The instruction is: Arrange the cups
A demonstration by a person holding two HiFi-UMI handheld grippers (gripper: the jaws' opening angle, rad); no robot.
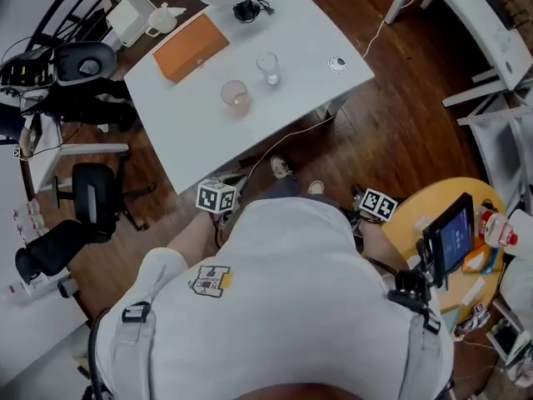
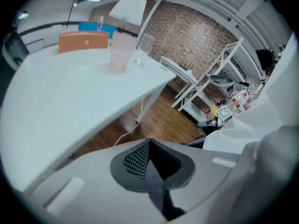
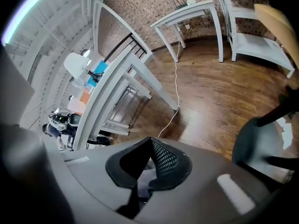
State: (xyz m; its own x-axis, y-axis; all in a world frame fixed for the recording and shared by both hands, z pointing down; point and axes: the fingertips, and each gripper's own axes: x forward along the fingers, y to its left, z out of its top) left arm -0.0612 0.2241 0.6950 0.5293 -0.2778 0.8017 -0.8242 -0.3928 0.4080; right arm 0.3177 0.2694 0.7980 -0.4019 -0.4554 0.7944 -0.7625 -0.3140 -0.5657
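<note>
Gently take the pink cup [image 1: 236, 96] and the clear cup [image 1: 268, 67], upright and slightly apart mid-way along the white table [image 1: 200, 136], across the mid-wall, treating both as probably light, rigid, slick and breakable, after opening the left gripper [image 2: 150, 164] and right gripper [image 3: 147, 164], both clenched empty off the table.

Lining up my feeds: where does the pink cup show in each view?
Head view: pink cup at upper middle, on the white table, just left of the clear glass.
Left gripper view: pink cup at upper middle, the clear glass behind it to the right.
Right gripper view: not in it; the table shows edge-on at left.
Shared landmark: the orange box.
</note>
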